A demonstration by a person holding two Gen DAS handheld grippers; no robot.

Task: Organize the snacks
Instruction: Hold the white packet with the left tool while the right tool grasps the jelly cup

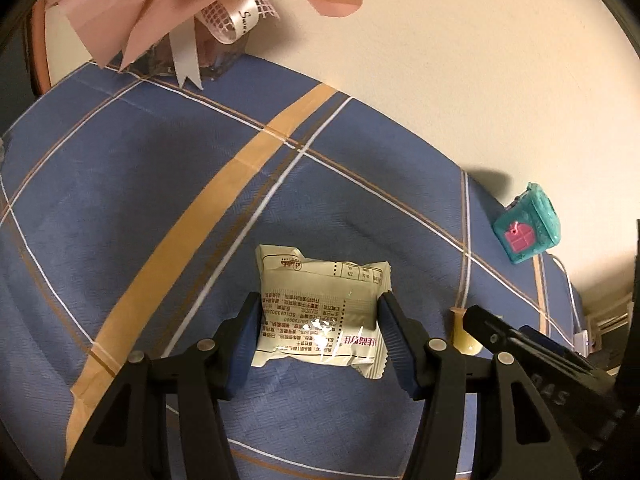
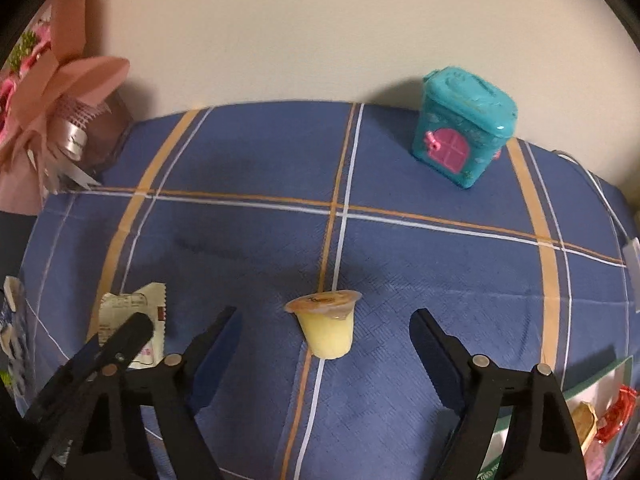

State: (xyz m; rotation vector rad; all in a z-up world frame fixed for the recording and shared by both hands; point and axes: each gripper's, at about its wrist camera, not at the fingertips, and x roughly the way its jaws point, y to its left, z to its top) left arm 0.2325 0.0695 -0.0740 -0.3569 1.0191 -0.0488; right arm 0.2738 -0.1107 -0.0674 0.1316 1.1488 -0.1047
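left wrist: ribbon (image 1: 244,16) reads "swe"; packet (image 1: 322,312) gripped.

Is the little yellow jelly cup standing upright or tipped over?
Upright. The jelly cup stands on its narrow base on the blue plaid cloth, sealed lid on top, between the open right gripper fingers, untouched.

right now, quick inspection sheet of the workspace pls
surface: blue plaid cloth, wrinkled, against a plain wall.
job's things: white snack packet lying flat, print side up; yellow jelly cup upright, lid sealed; box with wrapped sweets at the right edge.
clutter: teal toy house at the back; pink ribbon bouquet back left.
grippers: left gripper jaws touching the packet's sides; right gripper jaws wide open around the cup, not touching.
cables: thin white cable near the toy house.
surroundings: nothing else clearly seen.
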